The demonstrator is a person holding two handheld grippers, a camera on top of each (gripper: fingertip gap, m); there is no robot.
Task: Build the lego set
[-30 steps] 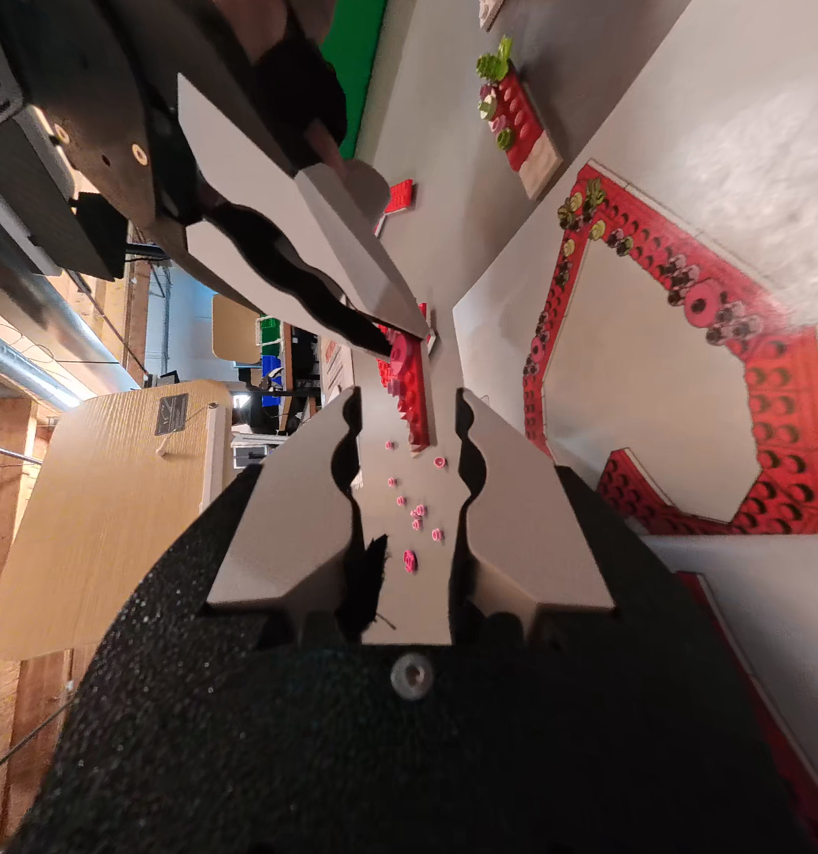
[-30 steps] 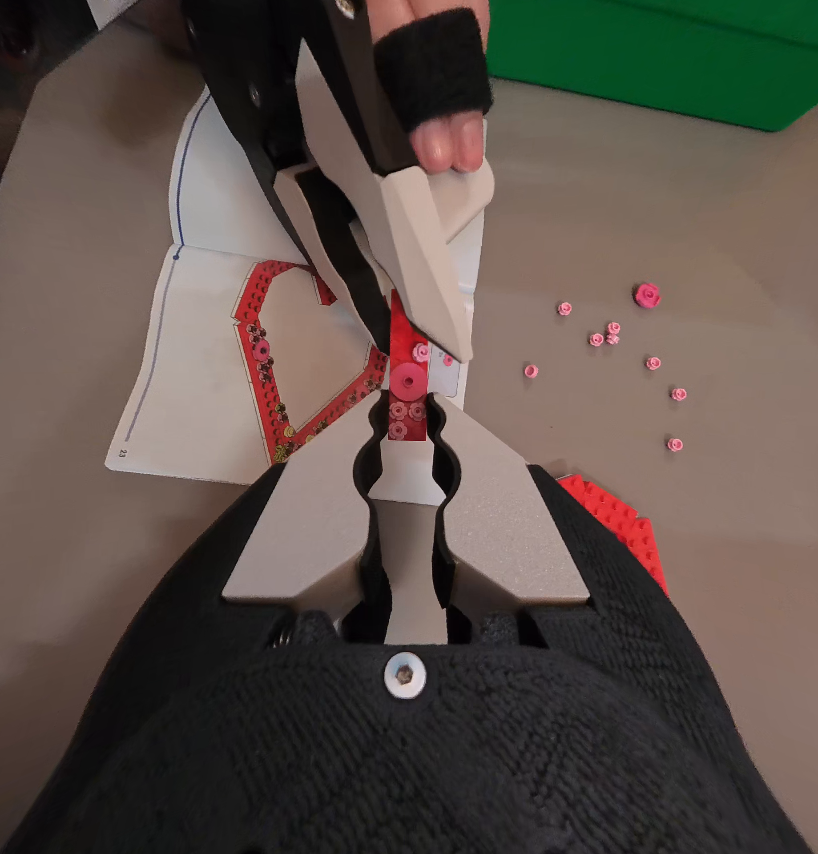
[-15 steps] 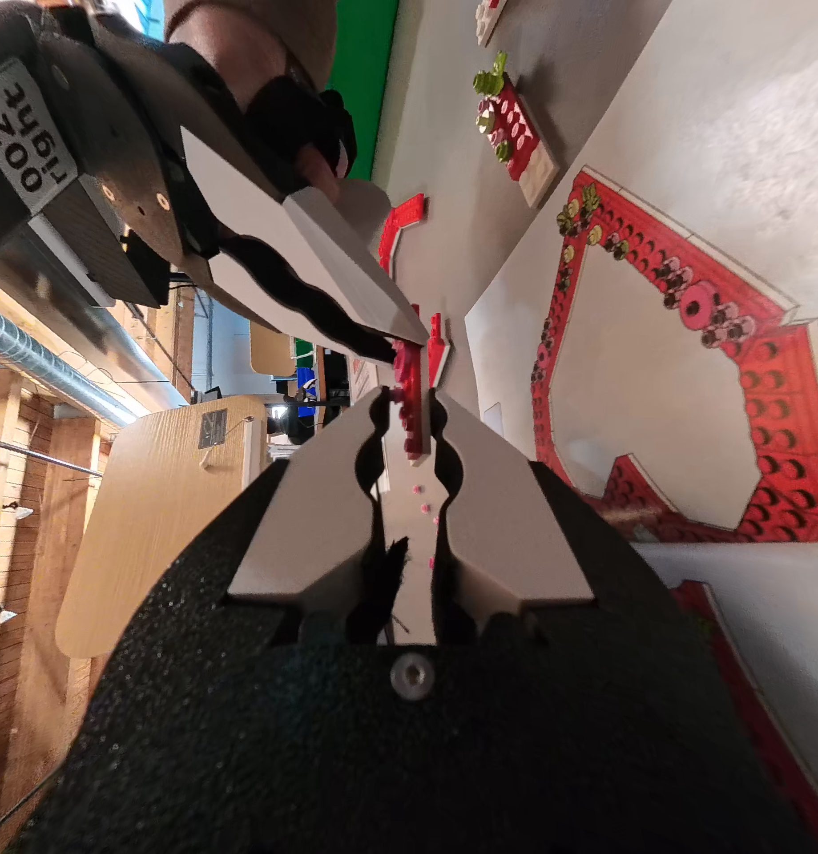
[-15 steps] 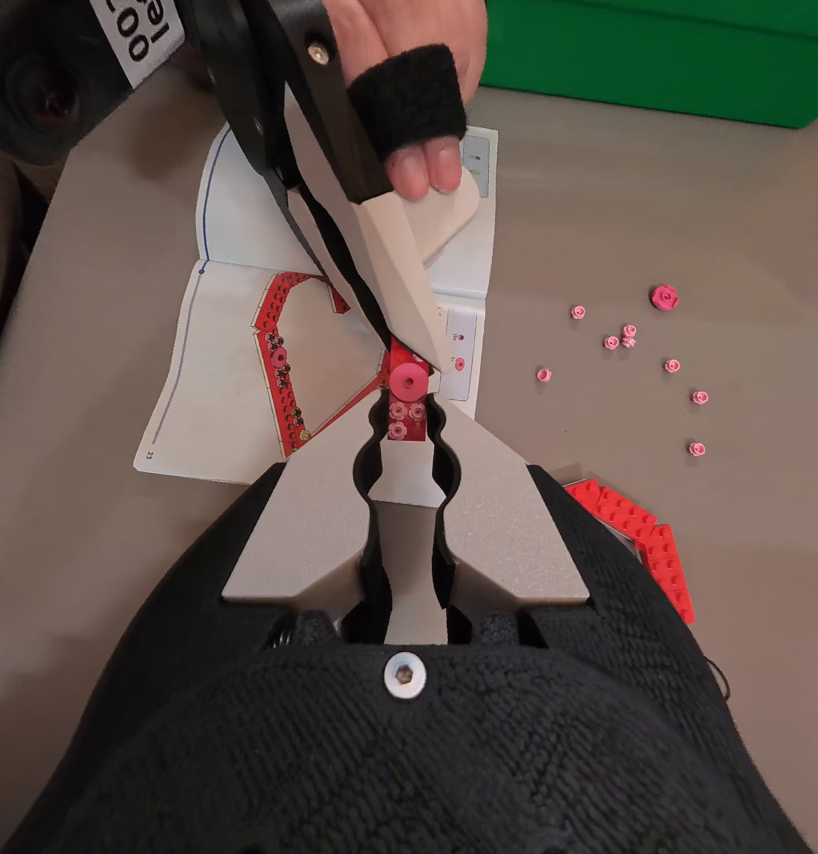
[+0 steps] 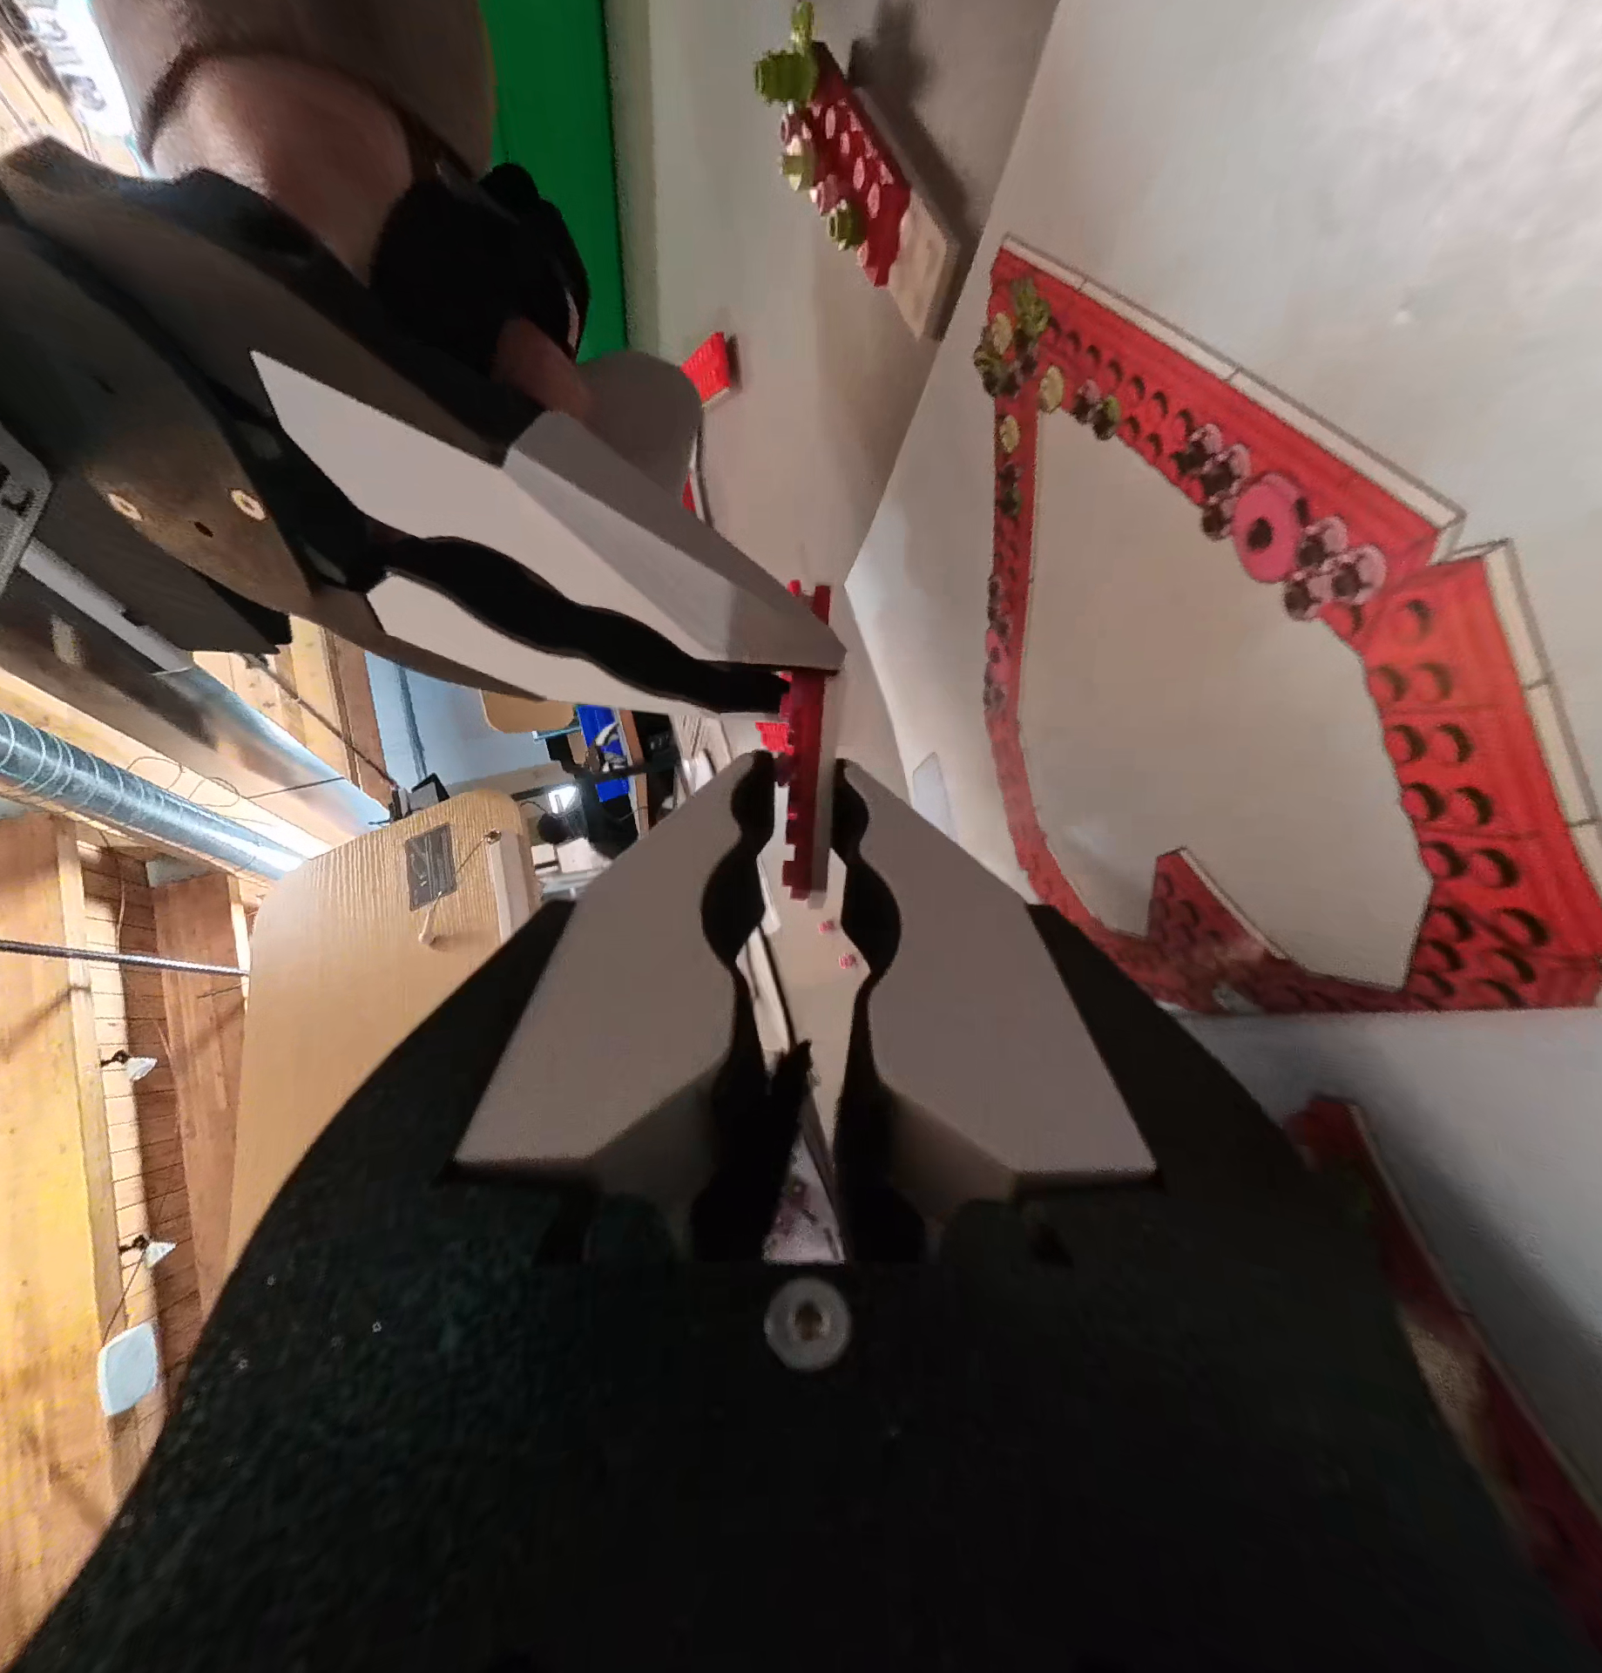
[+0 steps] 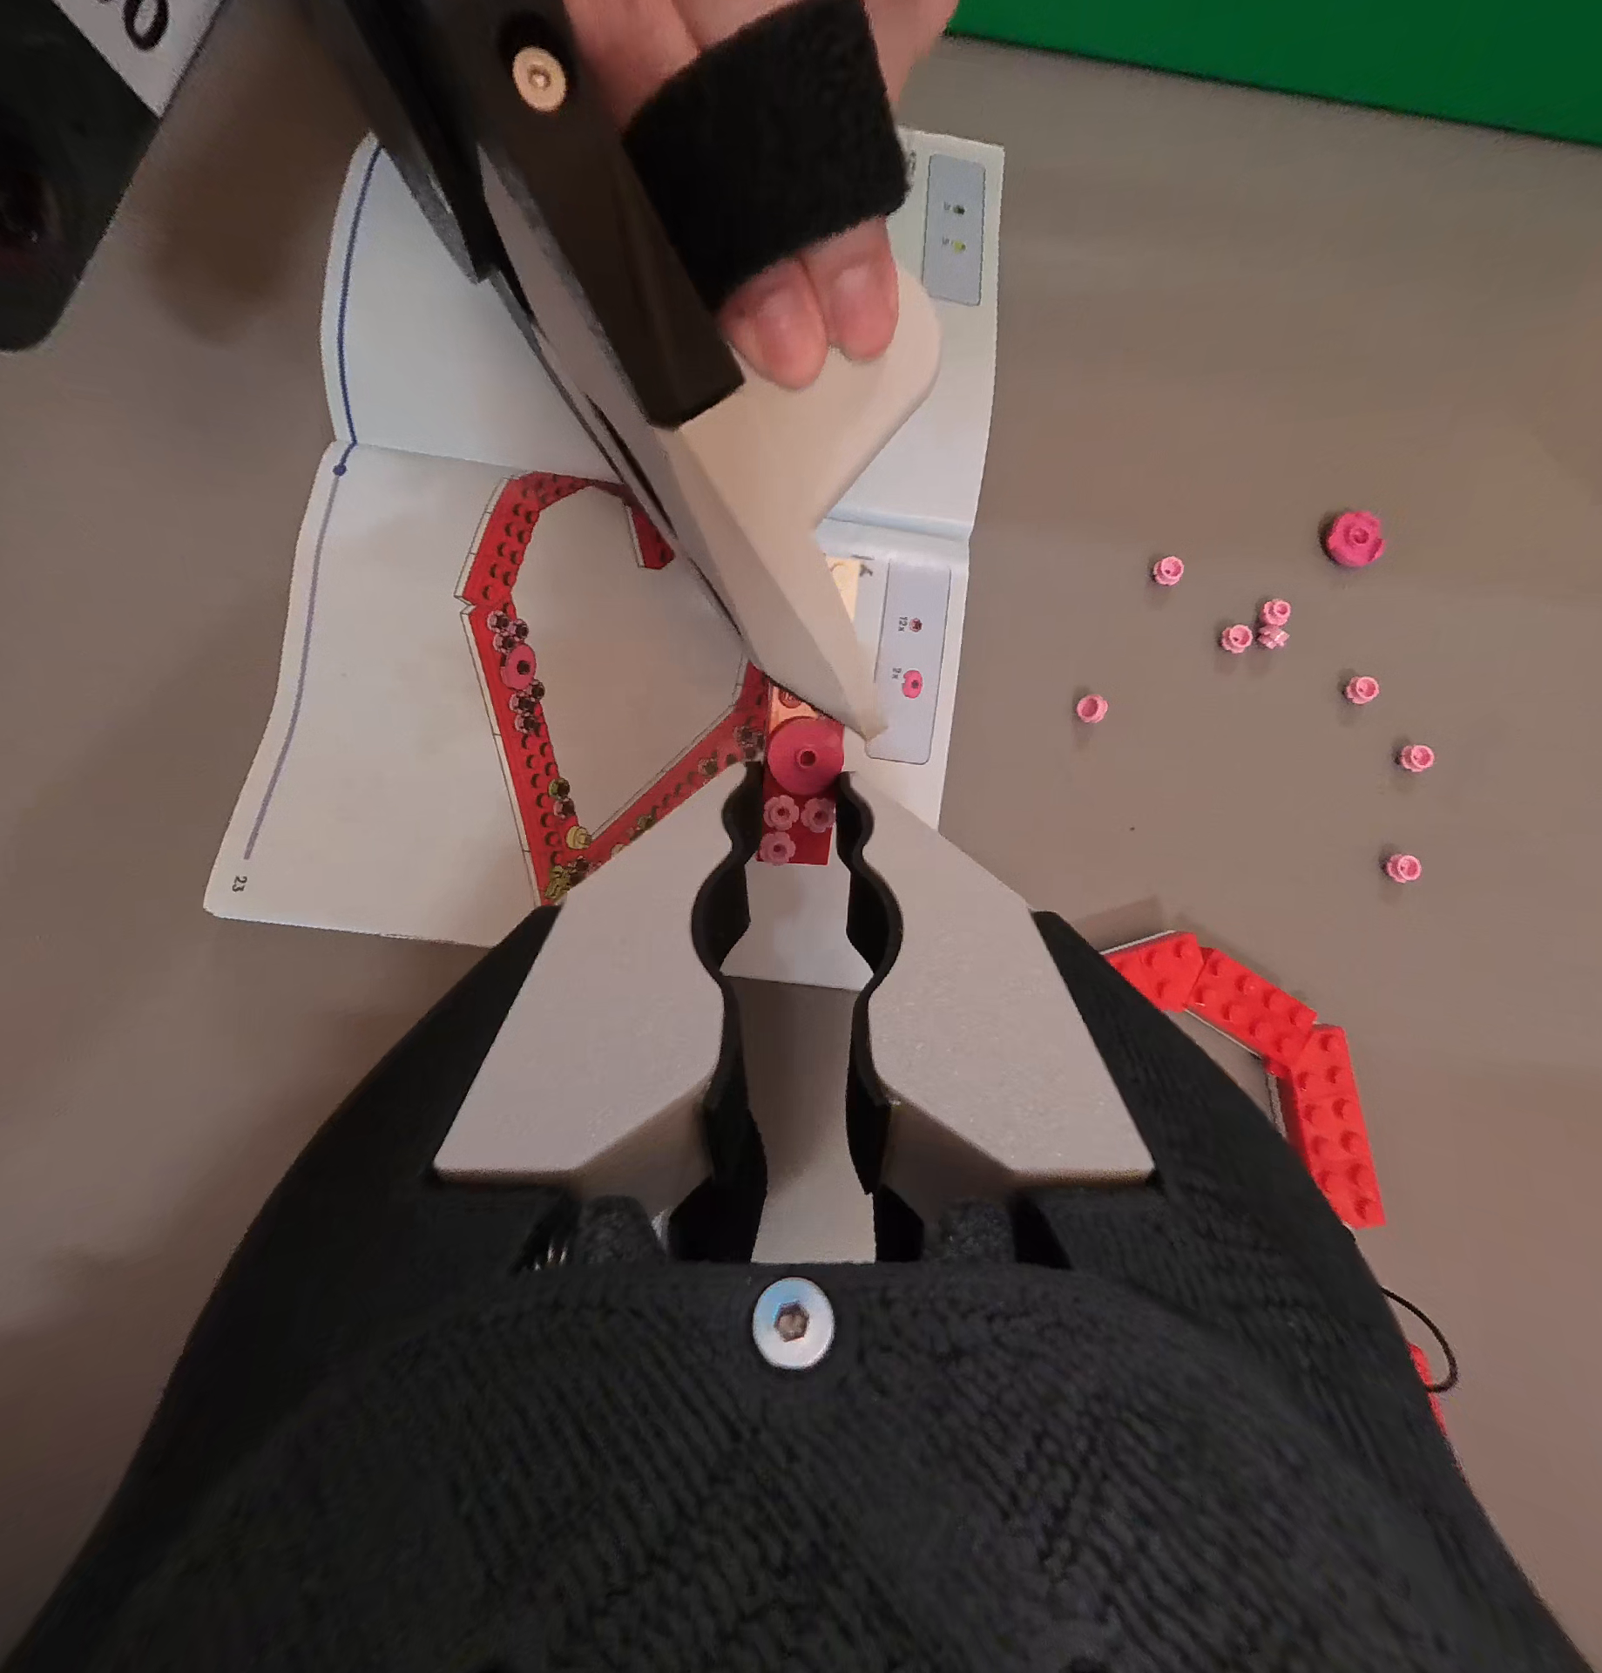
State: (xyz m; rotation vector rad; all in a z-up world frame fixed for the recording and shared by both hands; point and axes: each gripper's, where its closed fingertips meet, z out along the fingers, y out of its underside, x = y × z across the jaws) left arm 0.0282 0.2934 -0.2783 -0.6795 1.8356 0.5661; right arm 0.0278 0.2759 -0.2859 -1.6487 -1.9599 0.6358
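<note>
Above the open instruction booklet (image 6: 417, 724), both grippers pinch one red plate (image 6: 799, 837) already carrying a big pink flower and three small ones, while loose pink flowers (image 6: 1363, 690) and red curved section (image 6: 1268, 1023) await.

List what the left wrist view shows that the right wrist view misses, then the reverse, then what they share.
Only the left wrist view: a small red build topped with green pieces, and a wooden panel beyond. Only the right wrist view: the pink flowers and the big pink round piece on the plate's top face. Both: the red plate, gripped by the left claw and right claw, over the open booklet.
</note>
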